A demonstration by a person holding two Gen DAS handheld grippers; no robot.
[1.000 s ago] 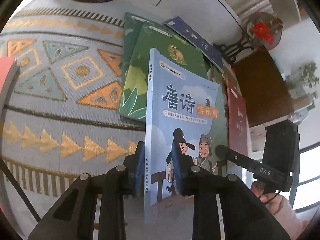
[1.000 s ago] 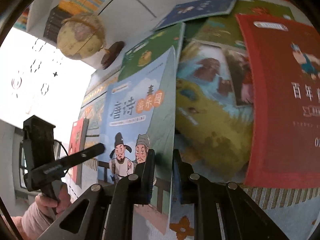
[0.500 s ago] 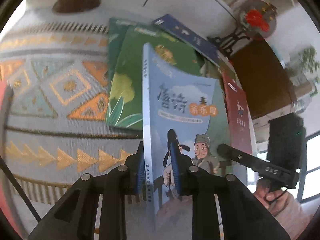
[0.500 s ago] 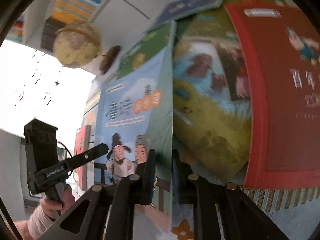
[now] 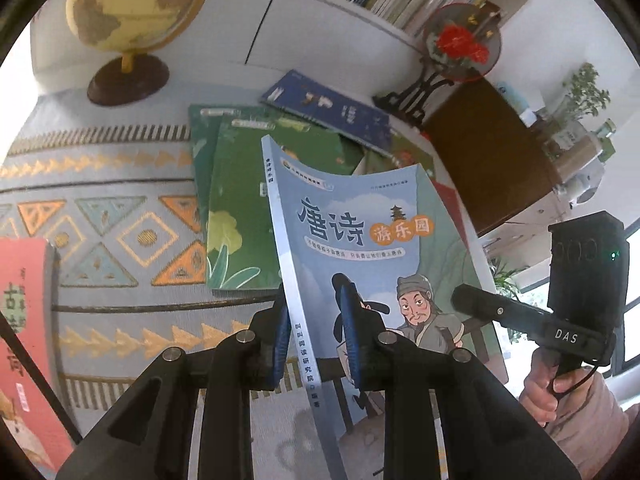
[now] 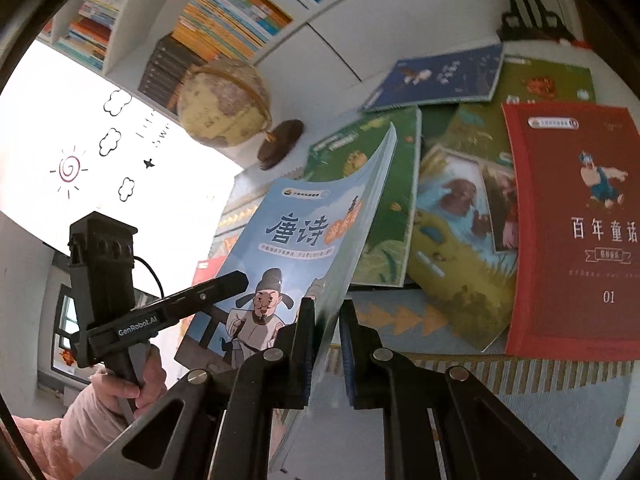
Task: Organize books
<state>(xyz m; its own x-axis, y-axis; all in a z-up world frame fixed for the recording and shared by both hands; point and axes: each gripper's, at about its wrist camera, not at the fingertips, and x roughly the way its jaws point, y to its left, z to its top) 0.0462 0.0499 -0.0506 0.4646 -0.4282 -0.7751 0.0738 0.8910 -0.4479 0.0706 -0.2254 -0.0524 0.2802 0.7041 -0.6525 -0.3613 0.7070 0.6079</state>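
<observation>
A light blue book (image 5: 360, 232) with two cartoon figures on its cover is lifted, tilted, above the patterned cloth (image 5: 100, 220). My left gripper (image 5: 314, 320) is shut on its lower spine edge. My right gripper (image 6: 326, 320) is shut on the opposite, page-side edge of the same blue book (image 6: 296, 232). Behind it a loose pile lies flat: two green books (image 5: 240, 200), a dark blue book (image 5: 328, 112), an olive picture book (image 6: 452, 240) and a red book (image 6: 572, 232). A hand in a pink sleeve (image 6: 132, 380) grips the left gripper's handle.
A globe (image 5: 132, 12) stands at the back left of the table. A round fan ornament with a red flower (image 5: 460, 44) sits on a dark stand at the back right. Full bookshelves (image 6: 224, 20) line the wall. A pink-red book (image 5: 24, 320) lies at the left edge.
Both grippers have risen together with the blue book, which now hangs higher above the pile. The globe and shelves have come into view.
</observation>
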